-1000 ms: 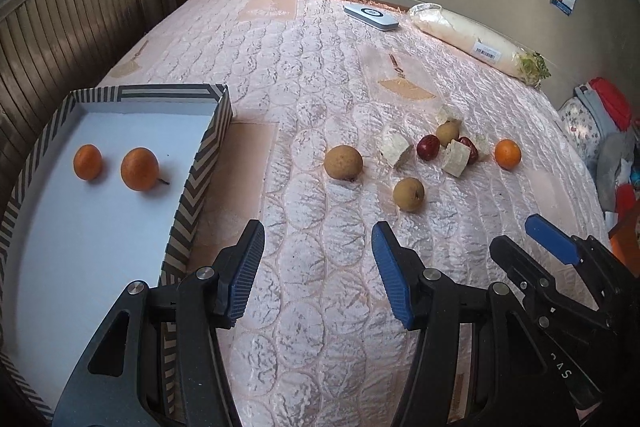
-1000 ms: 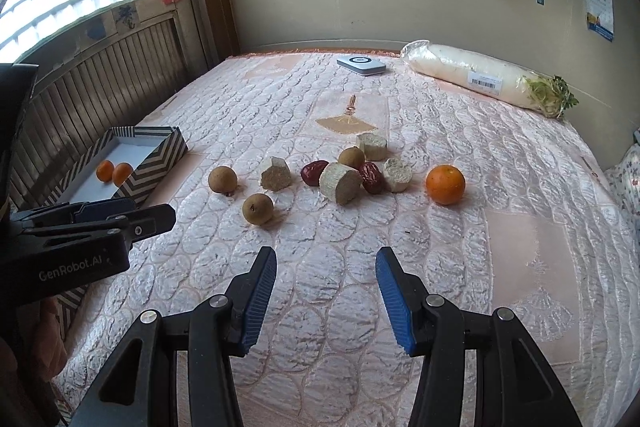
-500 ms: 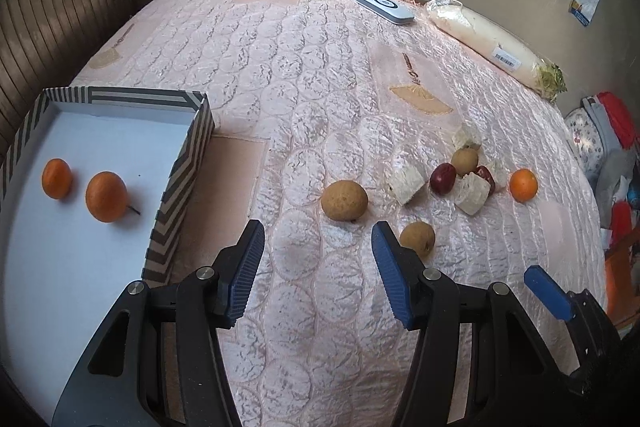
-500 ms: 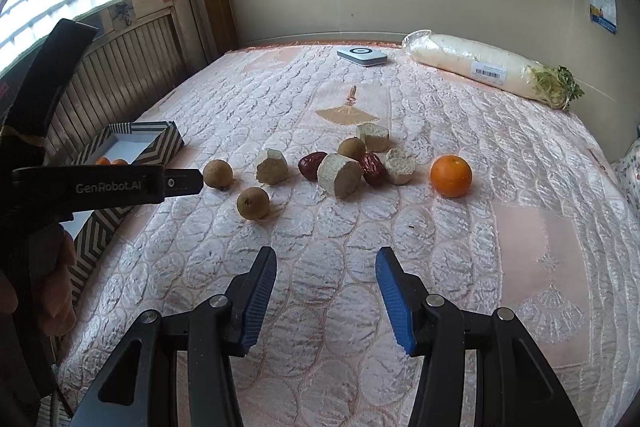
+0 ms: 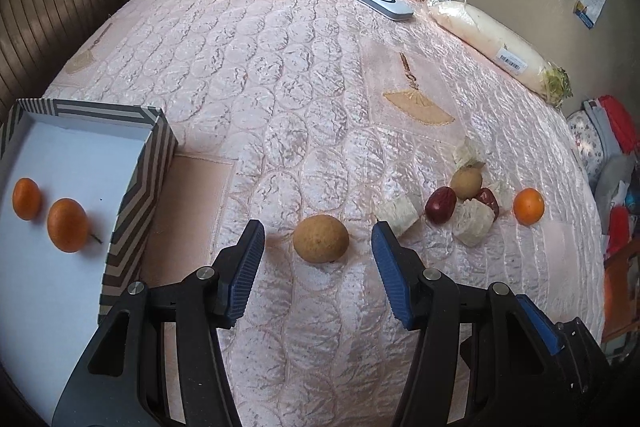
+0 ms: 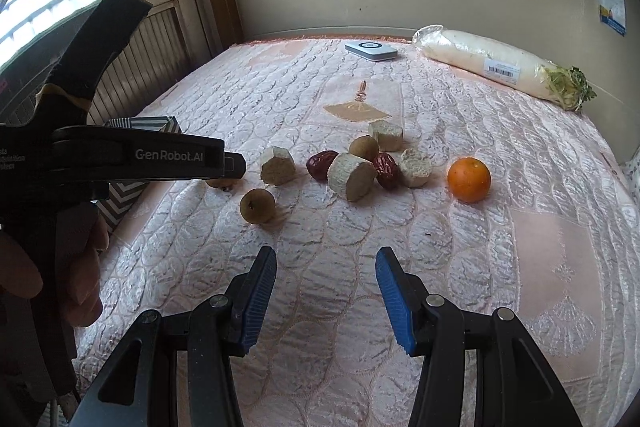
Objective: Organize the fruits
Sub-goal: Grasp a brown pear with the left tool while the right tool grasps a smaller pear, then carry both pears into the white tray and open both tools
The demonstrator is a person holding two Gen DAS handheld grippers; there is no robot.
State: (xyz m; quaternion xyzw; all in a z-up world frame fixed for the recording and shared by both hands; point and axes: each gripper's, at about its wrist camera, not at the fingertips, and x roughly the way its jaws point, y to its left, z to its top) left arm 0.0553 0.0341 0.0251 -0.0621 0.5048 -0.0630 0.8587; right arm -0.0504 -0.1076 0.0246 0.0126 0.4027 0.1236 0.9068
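The left gripper (image 5: 318,253) has its jaws wide around a brown round fruit (image 5: 320,239) on the bed (image 5: 280,87), not touching it; the fruit is near-spherical, with no clear long axis. The right gripper (image 6: 326,289) hangs wide and empty. At nine o'clock the striped box (image 5: 136,195) holds two oranges (image 5: 67,225); toward two o'clock a loose orange (image 5: 529,205), red dates (image 5: 440,205) and more brown fruit wait, so most sorting seems left.
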